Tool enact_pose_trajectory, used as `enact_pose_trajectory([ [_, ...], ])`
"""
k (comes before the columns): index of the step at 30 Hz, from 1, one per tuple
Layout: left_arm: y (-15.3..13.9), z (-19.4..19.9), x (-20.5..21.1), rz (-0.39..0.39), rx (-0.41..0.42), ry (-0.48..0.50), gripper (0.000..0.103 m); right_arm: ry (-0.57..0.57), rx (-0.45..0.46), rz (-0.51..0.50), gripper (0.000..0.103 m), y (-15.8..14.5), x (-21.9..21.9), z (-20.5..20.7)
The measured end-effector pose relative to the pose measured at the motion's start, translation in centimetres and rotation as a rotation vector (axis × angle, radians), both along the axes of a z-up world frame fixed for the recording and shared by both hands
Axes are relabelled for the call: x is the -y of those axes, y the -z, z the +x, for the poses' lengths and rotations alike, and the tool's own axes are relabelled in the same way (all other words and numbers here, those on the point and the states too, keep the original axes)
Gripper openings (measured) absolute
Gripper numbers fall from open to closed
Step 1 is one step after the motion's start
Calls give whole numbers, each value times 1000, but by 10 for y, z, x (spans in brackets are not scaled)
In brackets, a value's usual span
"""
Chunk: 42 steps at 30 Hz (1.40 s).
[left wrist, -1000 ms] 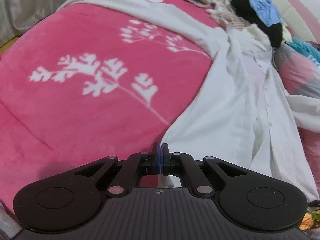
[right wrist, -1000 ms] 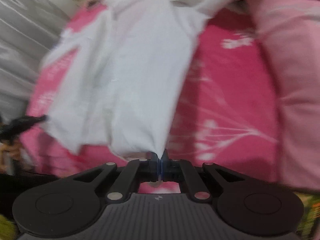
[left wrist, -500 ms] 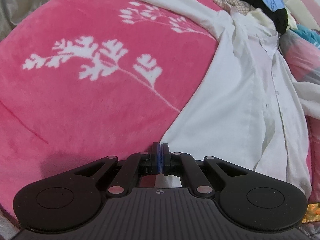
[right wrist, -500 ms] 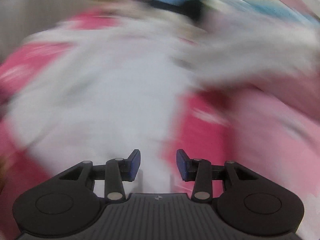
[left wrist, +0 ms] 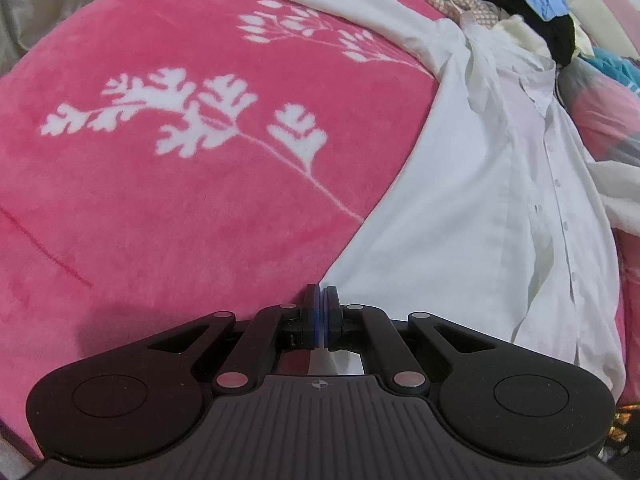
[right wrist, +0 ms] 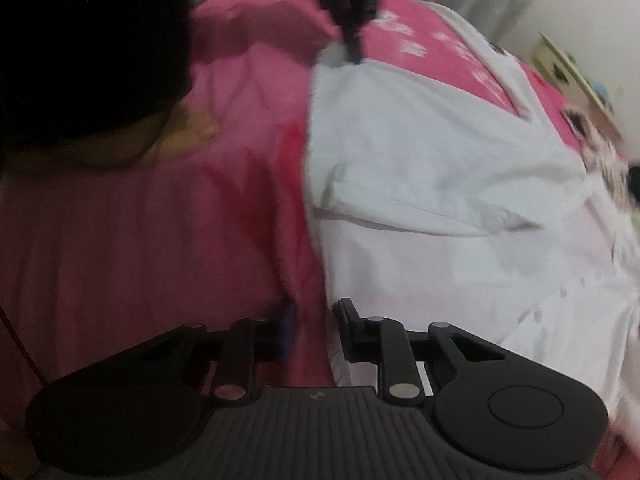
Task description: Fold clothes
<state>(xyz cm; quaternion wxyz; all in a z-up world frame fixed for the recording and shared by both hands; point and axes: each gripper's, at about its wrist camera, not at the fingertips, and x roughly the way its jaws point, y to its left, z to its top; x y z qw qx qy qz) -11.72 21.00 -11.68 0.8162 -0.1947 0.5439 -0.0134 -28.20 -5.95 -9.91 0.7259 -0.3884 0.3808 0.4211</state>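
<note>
A white button-up shirt [left wrist: 460,216] lies spread on the pink floral blanket [left wrist: 180,200], running from the lower centre of the left wrist view up toward the pile of other clothes [left wrist: 532,8] at upper right. The left gripper [left wrist: 320,312] is clamped tight on the shirt's lower corner, white cloth showing between and behind its pads. In the right wrist view the right gripper [right wrist: 314,332] has just been closing, its jaws standing apart and astride the shirt's near edge; the blur hides whether the pads press it yet. The fabric looks thin, light and limp, so it should drape and crease readily and slide on the plush. Hem corners and the shoulder seams seem the surest holds, away from the button placket [left wrist: 560,208].
</note>
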Motion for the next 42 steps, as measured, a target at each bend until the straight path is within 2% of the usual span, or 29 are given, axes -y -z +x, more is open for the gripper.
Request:
enact_pose_trajectory([
  [3, 2, 1, -2, -7, -3, 6, 1, 33, 0, 32, 23, -9, 3, 8],
  [7, 3, 2, -3, -12, -6, 10, 1, -5, 5, -19, 23, 5, 1, 17],
  [9, 3, 2, -2, -9, -3, 14, 1, -10, -11, -5, 23, 9, 2, 21],
  [10, 2, 1, -3, -11, -2, 12, 1, 8, -33, 10, 21, 7, 2, 25],
  [11, 1, 0, -4, -12, 0, 11, 1, 40, -65, 33, 5, 1, 5, 31],
  [12, 0, -1, -5, -14, 1, 9, 1, 75, -99, 58, 1, -5, 8, 37],
  [16, -3, -3, -7, -17, 1, 9, 1, 186, -289, 175, 2, -28, 28, 58],
  [17, -3, -2, -7, -15, -1, 12, 1, 195, -343, 164, 4, -27, 31, 61],
  [19, -1, -2, -6, -5, -6, 19, 1, 190, -410, 69, 7, -12, 30, 63],
  [20, -1, -1, -5, 0, -8, 22, 1, 185, -394, 23, 12, -5, 27, 60],
  [21, 0, -1, -4, 5, -9, 24, 1, 173, -374, 8, 12, -3, 26, 54],
  [23, -1, -2, -3, 11, -5, 27, 1, 153, -336, 29, 15, -11, 24, 45],
  [27, 0, -3, -4, 11, 1, 31, 1, 246, -264, 214, 15, -34, 23, 44],
  [29, 1, -3, -4, 6, 0, 28, 2, 327, -237, 306, 26, -37, 21, 48],
  [31, 1, -3, -4, 9, 0, 30, 2, 446, -258, 331, 30, -20, 18, 52],
  [33, 0, -3, -3, 17, 2, 38, 2, 487, -357, 275, 31, 5, 10, 45],
  [35, -1, -3, 0, 31, 2, 57, 4, 398, -318, 278, 38, 5, 0, 22],
  [37, -1, -5, 1, 48, 10, 73, 6, 307, -344, 277, 39, 0, -7, 7],
  [40, 0, -6, 4, 64, 21, 87, 7, 315, -386, 298, 38, -7, -4, 8],
  [42, 0, -7, 6, 74, 29, 98, 12, 368, -367, 322, 38, -17, 5, 14],
])
